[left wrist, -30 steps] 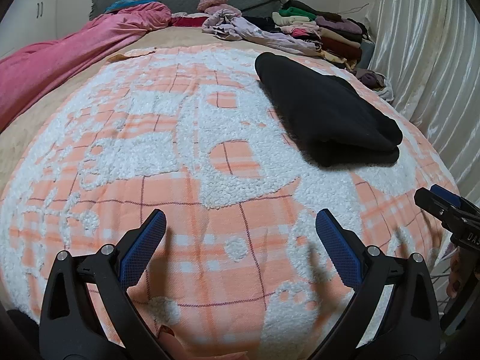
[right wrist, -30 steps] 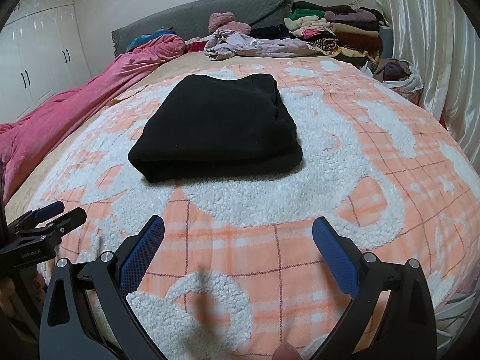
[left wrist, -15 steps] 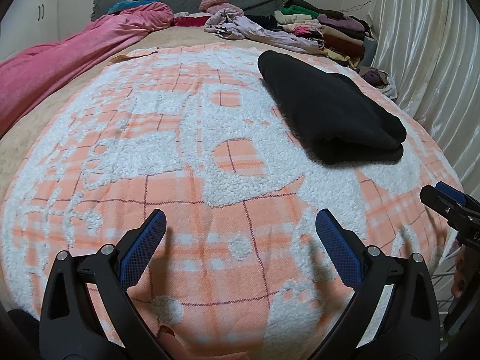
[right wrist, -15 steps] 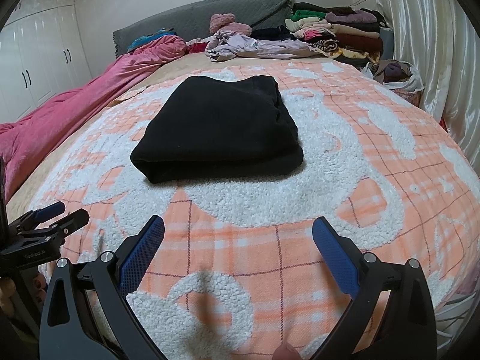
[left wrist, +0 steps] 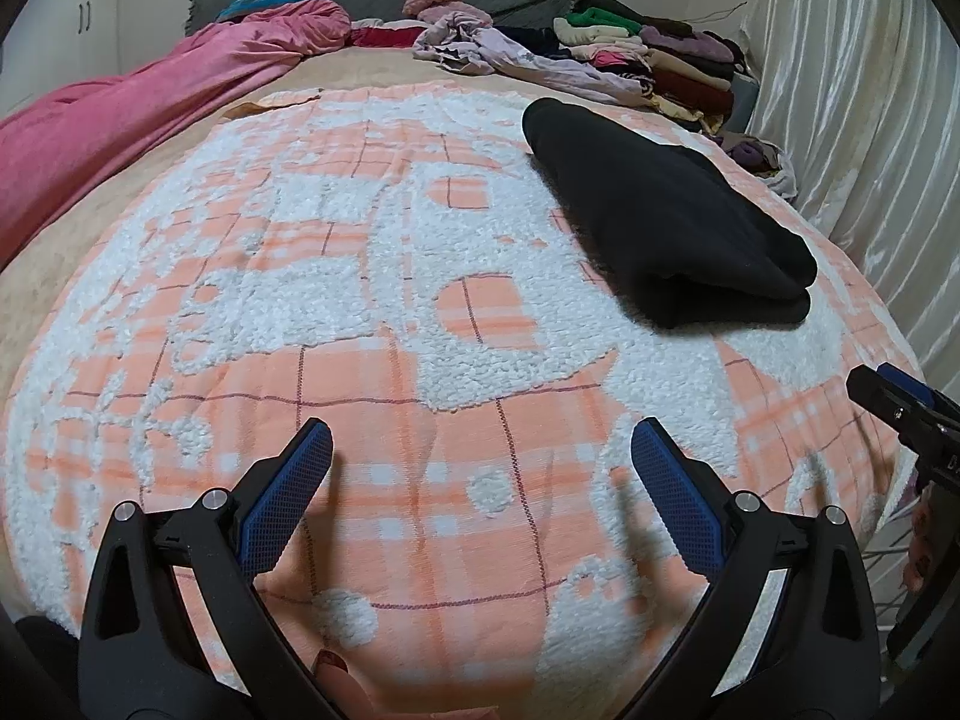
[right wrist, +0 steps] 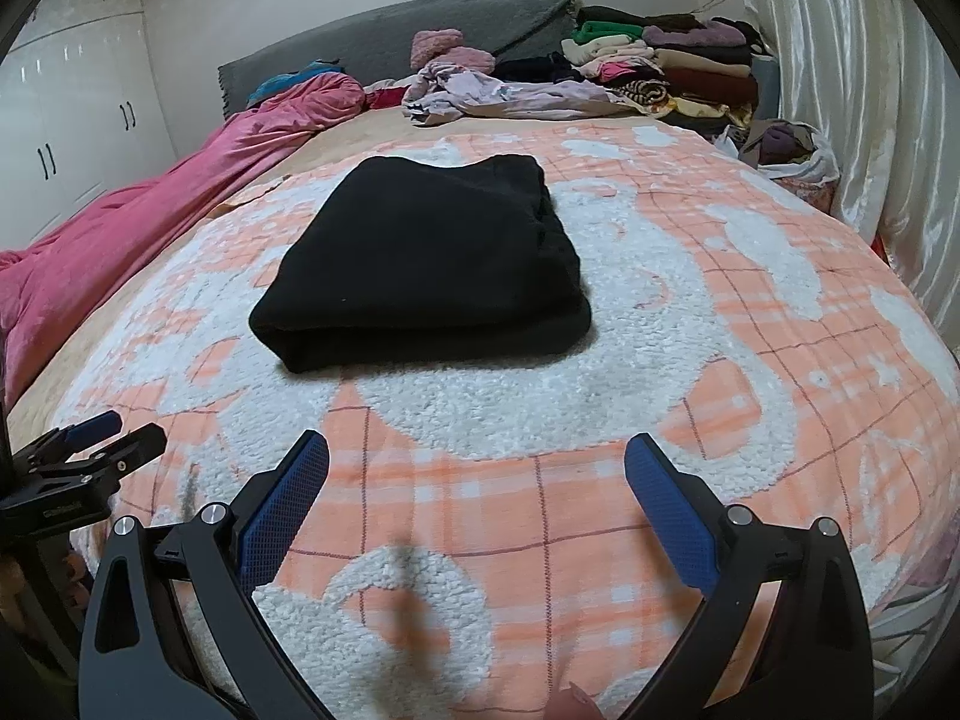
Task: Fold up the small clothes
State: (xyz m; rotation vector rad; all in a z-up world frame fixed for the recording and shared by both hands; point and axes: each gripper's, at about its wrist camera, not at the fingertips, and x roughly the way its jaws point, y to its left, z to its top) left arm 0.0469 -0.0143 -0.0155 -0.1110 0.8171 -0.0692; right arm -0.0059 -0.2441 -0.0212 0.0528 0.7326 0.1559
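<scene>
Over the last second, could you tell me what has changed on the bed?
Very little: both views drift slightly, so the grippers shifted a touch. Nothing was grasped or released. The left gripper and right gripper stay open and empty, and the folded black garment stays put on the orange blanket.

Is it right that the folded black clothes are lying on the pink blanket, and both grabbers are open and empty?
Not quite. The folded black clothes lie on the orange-and-white checked blanket, as the right wrist view shows; the pink blanket is off to the side. The left gripper and right gripper are indeed open and empty.
</scene>
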